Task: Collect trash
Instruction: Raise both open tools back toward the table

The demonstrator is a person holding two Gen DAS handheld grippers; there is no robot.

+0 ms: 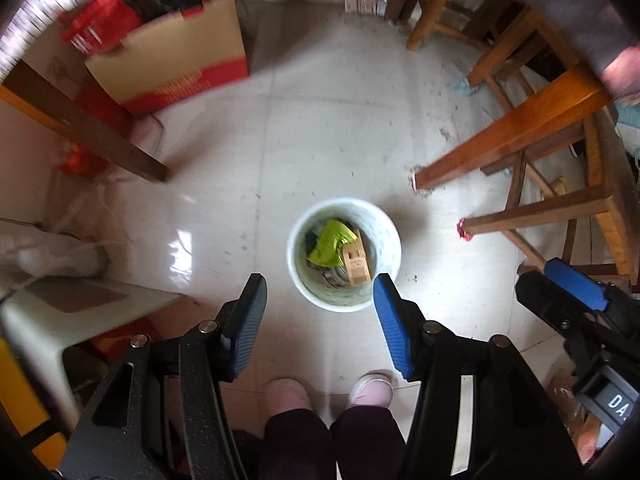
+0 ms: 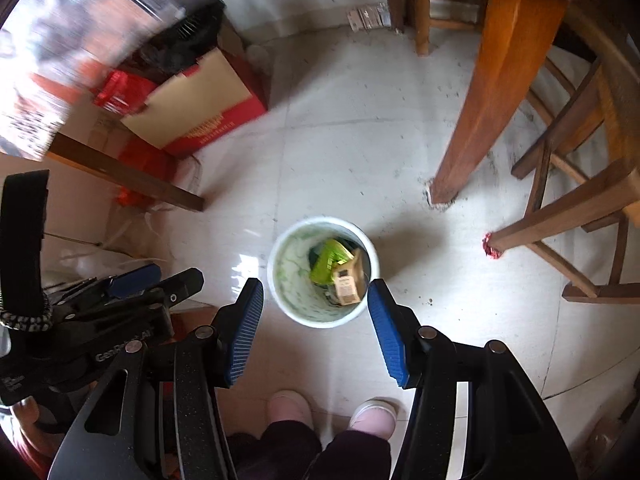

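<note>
A white round bin stands on the tiled floor, also in the right wrist view. Inside lie a green wrapper and a small tan carton. My left gripper is open and empty, held above the bin's near rim. My right gripper is open and empty, also above the bin. The right gripper shows at the right edge of the left wrist view; the left gripper shows at the left of the right wrist view.
Wooden table and chair legs stand to the right. A red scrap sits at a chair foot. A cardboard box stands at back left. The person's pink shoes are near.
</note>
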